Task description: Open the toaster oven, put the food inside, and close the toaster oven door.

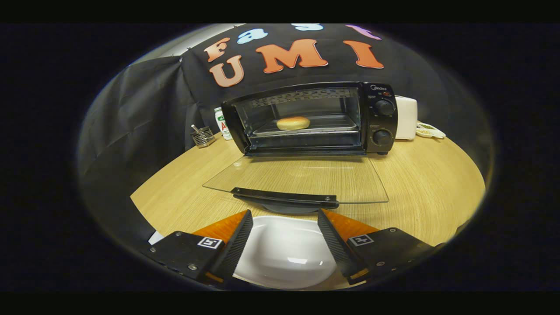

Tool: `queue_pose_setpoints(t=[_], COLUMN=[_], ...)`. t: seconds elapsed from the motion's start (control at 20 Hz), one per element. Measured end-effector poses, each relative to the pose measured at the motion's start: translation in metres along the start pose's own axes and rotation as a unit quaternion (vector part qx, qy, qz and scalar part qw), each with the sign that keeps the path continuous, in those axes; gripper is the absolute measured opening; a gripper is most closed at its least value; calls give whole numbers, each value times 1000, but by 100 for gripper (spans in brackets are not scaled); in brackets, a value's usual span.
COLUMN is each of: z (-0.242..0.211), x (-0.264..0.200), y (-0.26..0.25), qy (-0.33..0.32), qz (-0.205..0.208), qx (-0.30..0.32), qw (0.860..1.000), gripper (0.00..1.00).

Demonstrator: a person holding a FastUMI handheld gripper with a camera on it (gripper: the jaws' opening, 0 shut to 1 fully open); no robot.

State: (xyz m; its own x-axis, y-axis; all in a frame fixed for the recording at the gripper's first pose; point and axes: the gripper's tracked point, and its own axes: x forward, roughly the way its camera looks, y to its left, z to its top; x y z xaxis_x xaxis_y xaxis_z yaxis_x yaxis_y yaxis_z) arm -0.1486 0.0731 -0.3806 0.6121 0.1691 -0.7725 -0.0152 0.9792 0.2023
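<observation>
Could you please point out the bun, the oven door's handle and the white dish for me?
bun (293, 123): gripper view, middle of its top crust, on the tray inside the toaster oven.
door handle (285, 197): gripper view, middle of the dark bar on the lowered glass door.
white dish (284, 251): gripper view, its hollow, between the open fingers.

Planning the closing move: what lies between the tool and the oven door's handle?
In the gripper view, an empty white dish sits between the open tool's fingers; beyond it, only a short strip of bare table before the door handle.

White dish (284, 251), utensil caddy (203, 136), carton (222, 123)
</observation>
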Motion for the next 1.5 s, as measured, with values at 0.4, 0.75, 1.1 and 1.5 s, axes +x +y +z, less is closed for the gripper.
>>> queue_pose_setpoints(t=[0.4, 0.75, 1.1, 1.5], z=[22, 53, 89, 119], x=[-10, -15, -14, 13], y=[4, 11, 11, 3], qy=[-37, -87, -126, -139], qz=[-11, -13, -24, -37], qx=[4, -17, -29, -9], qw=[999, 996, 991, 990], gripper=[89, 87, 84, 86])
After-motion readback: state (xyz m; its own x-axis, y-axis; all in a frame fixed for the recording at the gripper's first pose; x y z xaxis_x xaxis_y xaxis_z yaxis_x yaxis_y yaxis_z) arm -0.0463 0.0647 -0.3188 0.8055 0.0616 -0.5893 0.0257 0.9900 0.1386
